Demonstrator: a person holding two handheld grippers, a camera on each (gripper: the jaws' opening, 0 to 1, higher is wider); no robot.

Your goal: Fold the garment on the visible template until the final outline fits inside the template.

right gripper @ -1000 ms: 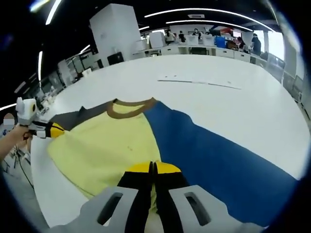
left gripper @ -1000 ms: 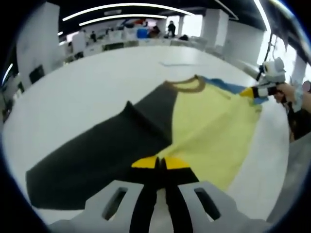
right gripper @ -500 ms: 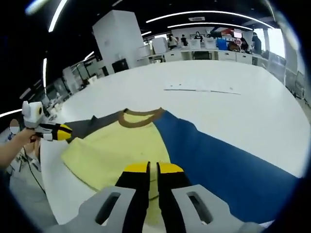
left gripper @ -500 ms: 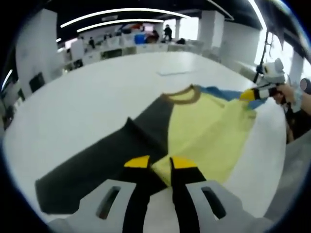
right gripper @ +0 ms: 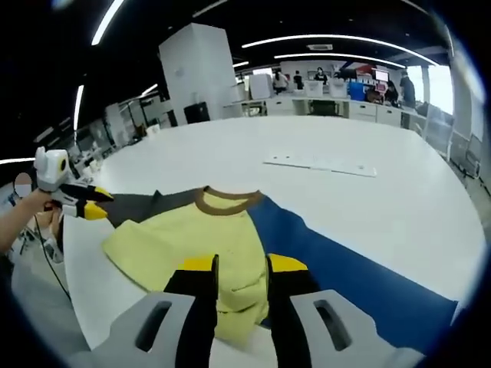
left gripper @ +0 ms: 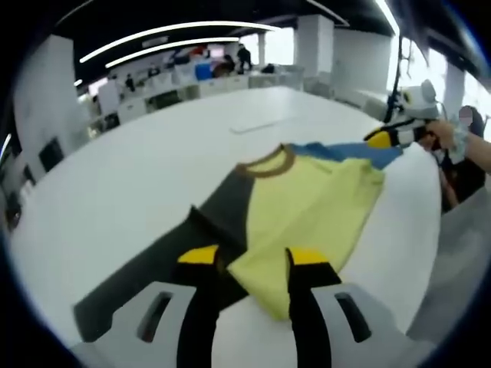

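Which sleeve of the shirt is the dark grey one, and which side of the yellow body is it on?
In the left gripper view, the dark grey sleeve lies left of the yellow body; the other sleeve, beyond it, is blue.

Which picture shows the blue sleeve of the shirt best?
The right gripper view: there the blue sleeve stretches long across the white table, from the brown collar outward. In the left gripper view only a small, far-off piece of it peeks out behind the yellow body.

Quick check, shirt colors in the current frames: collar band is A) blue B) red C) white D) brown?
D: the collar band is a brown ring at the neck of the shirt, sitting where the yellow body meets the dark gray sleeve and the blue sleeve.
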